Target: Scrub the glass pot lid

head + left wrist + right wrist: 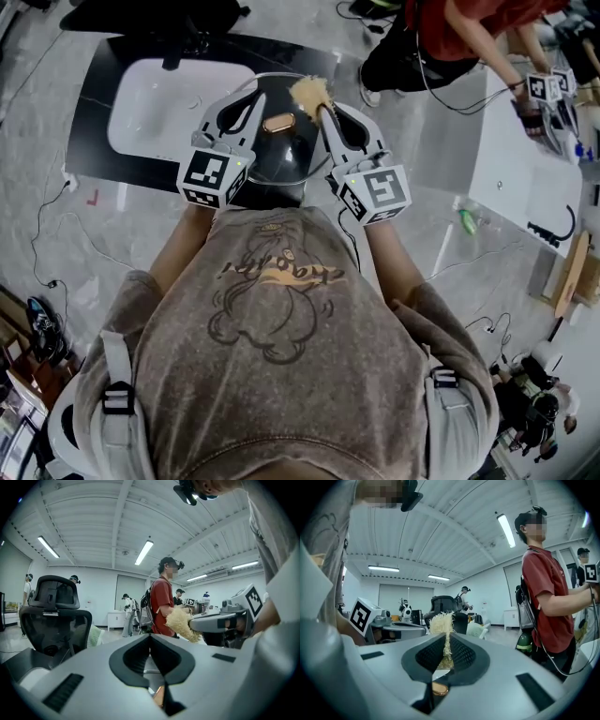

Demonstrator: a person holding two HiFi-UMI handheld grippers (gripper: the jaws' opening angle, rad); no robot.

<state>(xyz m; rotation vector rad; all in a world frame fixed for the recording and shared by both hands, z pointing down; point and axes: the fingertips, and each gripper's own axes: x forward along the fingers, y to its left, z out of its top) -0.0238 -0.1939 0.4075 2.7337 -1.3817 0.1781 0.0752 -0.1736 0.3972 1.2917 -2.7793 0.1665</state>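
The round dark glass pot lid [281, 150], smooth and steel-rimmed, sits over the black counter [103, 122] just right of the white basin [155, 98], knob side facing up; whether it rests on the counter I cannot tell; its one oval copper-coloured knob [279, 123] has its long axis across the head view. The left gripper [255, 105] has its ridged black pads pressed together on the lid's left rim. The right gripper [323, 111] is clamped on one straw-coloured fibrous scrubber [311, 92], whose frayed tuft stands past the tips over the lid's far edge. Two grippers, each with one black-and-white marker cube [214, 176].
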